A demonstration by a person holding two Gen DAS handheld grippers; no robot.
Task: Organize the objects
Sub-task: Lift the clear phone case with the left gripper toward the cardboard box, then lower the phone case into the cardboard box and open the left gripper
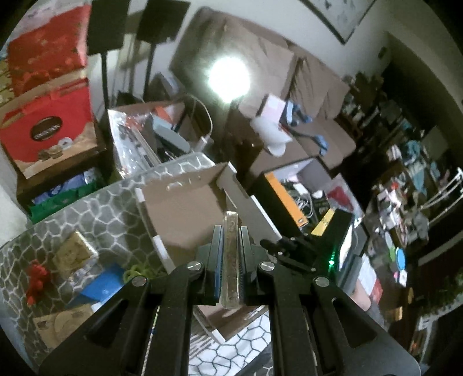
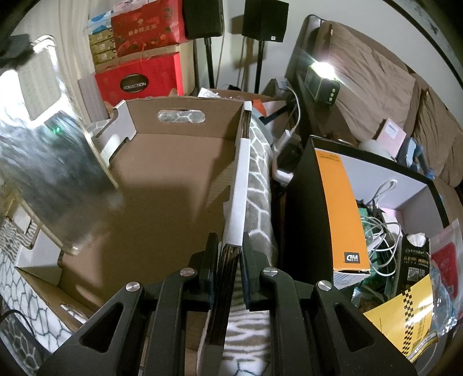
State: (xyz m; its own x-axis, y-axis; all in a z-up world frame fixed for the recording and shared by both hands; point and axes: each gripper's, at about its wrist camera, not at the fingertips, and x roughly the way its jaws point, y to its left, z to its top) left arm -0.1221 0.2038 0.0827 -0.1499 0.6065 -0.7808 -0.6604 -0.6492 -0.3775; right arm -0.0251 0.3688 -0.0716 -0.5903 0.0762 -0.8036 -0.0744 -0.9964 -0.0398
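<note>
My left gripper (image 1: 230, 228) is shut on a flat clear plastic case (image 1: 230, 254), held edge-on above the open cardboard box (image 1: 179, 208). The same case shows blurred at the left of the right wrist view (image 2: 52, 179), hanging over the box's left side. My right gripper (image 2: 229, 245) is shut on the right wall of the cardboard box (image 2: 241, 179), whose brown floor (image 2: 162, 202) is bare. On the patterned blanket (image 1: 95, 202) left of the box lie a gold box (image 1: 73, 253), a blue box (image 1: 101, 285), a red flower (image 1: 36, 282) and a green ring (image 1: 136, 272).
Red gift boxes (image 2: 139, 78) are stacked behind the box. A black and orange carton (image 2: 341, 217) full of cables and packets stands to the right. A brown sofa (image 2: 376, 81) with a bright lamp (image 2: 324, 68) lies beyond. Speaker stands (image 2: 260, 20) are at the back.
</note>
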